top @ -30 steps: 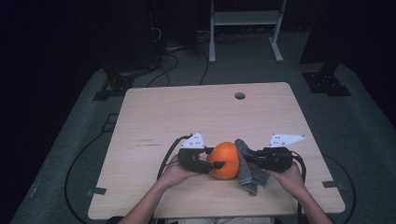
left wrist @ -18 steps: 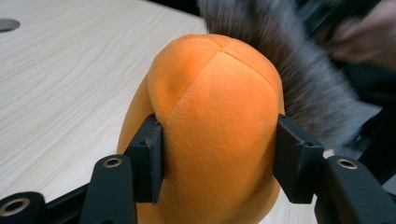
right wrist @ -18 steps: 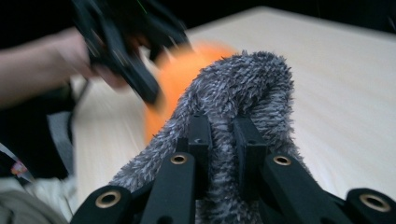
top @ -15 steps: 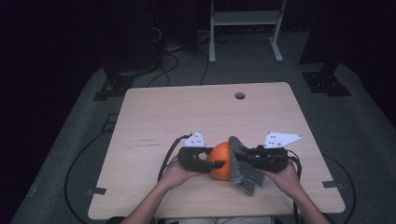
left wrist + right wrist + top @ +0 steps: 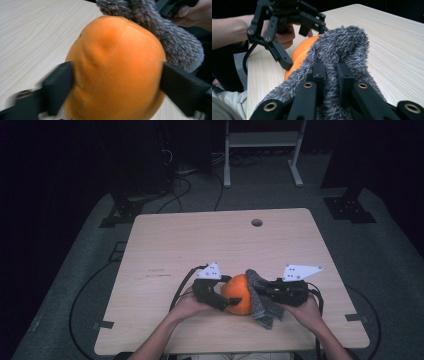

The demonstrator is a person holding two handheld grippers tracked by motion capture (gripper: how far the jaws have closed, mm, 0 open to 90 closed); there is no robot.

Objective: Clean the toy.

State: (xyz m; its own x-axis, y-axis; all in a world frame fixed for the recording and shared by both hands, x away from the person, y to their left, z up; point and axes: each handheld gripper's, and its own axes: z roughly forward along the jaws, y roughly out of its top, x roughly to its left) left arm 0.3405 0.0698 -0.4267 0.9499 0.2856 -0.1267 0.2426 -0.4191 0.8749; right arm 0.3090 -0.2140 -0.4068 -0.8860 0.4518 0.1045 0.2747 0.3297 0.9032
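The orange plush ball (image 5: 238, 293) sits on the worktop (image 5: 200, 245) near the front edge, between both grippers. The left gripper (image 5: 220, 301), its jaws just opening, brackets its sides; the right gripper (image 5: 262, 292) pinches the grey fuzzy cloth (image 5: 262, 302) draped against its right side.

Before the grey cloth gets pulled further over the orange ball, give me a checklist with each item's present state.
1. Right gripper pinches the grey cloth: ok.
2. Left gripper presses the orange ball: cannot tell; its jaws have just been opening, the ball between them.
3. Cloth lies against the ball: ok.
4. Ball rests on the table: ok.
5. Bare table around the work: ok.
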